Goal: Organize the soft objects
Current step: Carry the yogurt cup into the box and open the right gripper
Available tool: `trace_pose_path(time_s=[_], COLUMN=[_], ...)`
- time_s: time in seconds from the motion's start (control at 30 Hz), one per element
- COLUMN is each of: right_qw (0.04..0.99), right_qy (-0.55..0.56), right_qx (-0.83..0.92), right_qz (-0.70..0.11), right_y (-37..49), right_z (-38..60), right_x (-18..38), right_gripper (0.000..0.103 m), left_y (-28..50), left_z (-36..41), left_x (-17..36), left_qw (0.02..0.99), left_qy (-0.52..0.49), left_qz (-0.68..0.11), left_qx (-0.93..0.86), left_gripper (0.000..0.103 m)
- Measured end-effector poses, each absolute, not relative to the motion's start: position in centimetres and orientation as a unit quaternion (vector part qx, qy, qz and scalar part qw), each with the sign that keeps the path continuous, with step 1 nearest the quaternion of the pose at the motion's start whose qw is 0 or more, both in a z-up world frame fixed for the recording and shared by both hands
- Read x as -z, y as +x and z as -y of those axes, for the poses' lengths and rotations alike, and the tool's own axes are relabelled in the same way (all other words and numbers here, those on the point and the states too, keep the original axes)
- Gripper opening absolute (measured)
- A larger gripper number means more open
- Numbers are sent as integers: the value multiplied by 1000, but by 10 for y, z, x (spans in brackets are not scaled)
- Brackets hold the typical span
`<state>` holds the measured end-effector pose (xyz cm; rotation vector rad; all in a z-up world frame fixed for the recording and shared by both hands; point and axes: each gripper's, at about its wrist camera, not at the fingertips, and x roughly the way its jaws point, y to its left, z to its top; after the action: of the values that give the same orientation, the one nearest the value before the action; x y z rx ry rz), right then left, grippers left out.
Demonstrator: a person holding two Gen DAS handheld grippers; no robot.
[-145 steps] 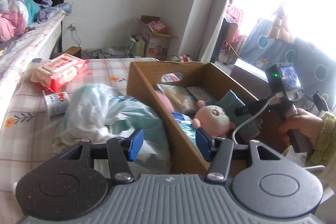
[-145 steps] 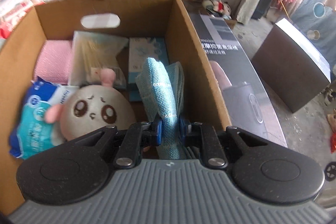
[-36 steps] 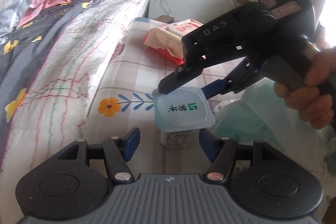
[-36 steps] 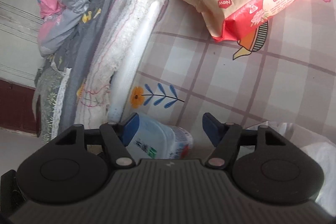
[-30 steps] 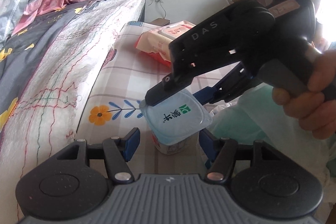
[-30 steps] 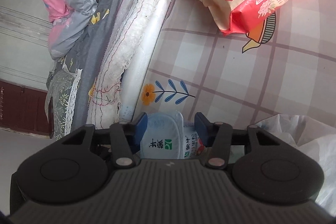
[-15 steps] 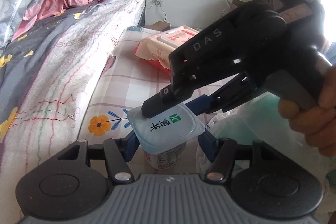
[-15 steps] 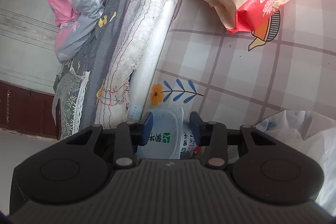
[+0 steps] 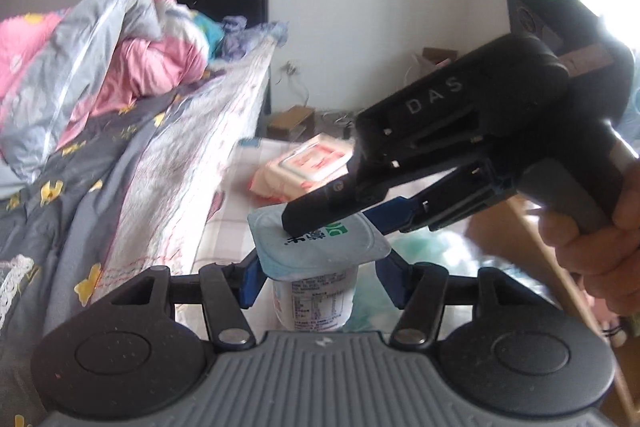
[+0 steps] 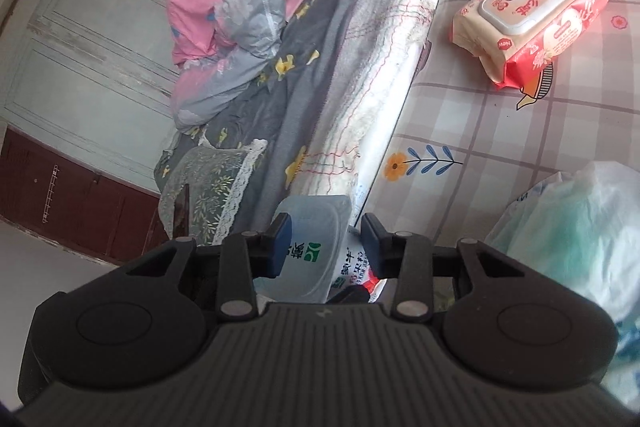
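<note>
A white yogurt cup (image 9: 316, 267) with a pale blue foil lid is held in the air above the checked tablecloth. My right gripper (image 10: 325, 242) is shut on the cup (image 10: 308, 255), its blue pads on either side under the lid. In the left wrist view the right gripper (image 9: 460, 155) reaches in from the right over the lid. My left gripper (image 9: 318, 277) is open; its blue fingers (image 9: 250, 277) flank the cup without clearly touching it.
A pack of wet wipes (image 10: 532, 15) lies at the far end of the tablecloth (image 10: 560, 131). A pale plastic bag (image 10: 572, 223) sits at the right. A bed with pink and grey quilts (image 9: 100, 67) runs along the left.
The right gripper closed on the yogurt cup and lifted it off the tablecloth. Both views have risen and tilted up, showing more of the bed and wall.
</note>
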<state>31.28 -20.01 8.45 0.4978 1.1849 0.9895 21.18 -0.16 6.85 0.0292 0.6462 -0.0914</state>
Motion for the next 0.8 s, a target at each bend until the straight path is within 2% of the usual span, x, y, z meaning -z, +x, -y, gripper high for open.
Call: trace_pose_path(time_s=[0.17, 0.33, 0.57, 0.8], right_qw=[720, 748, 755, 717], right_qy=[249, 276, 327, 391], right_qx=[-418, -363, -284, -249], right_qz=[-495, -483, -493, -521], right_y=[267, 224, 167, 138], right_z=[279, 369, 480, 536], right_x=[-118, -123, -85, -24], right_gripper=[38, 38, 40, 40], left_y=[181, 165, 152, 149], left_z=[55, 116, 195, 232], left_x=[-92, -92, -62, -21], left_qw=[949, 930, 886, 845], left_qy=[16, 12, 35, 60], left_qz=[-298, -316, -373, -442], left_qx=[105, 186, 272, 296], left_gripper=[60, 60, 60, 60])
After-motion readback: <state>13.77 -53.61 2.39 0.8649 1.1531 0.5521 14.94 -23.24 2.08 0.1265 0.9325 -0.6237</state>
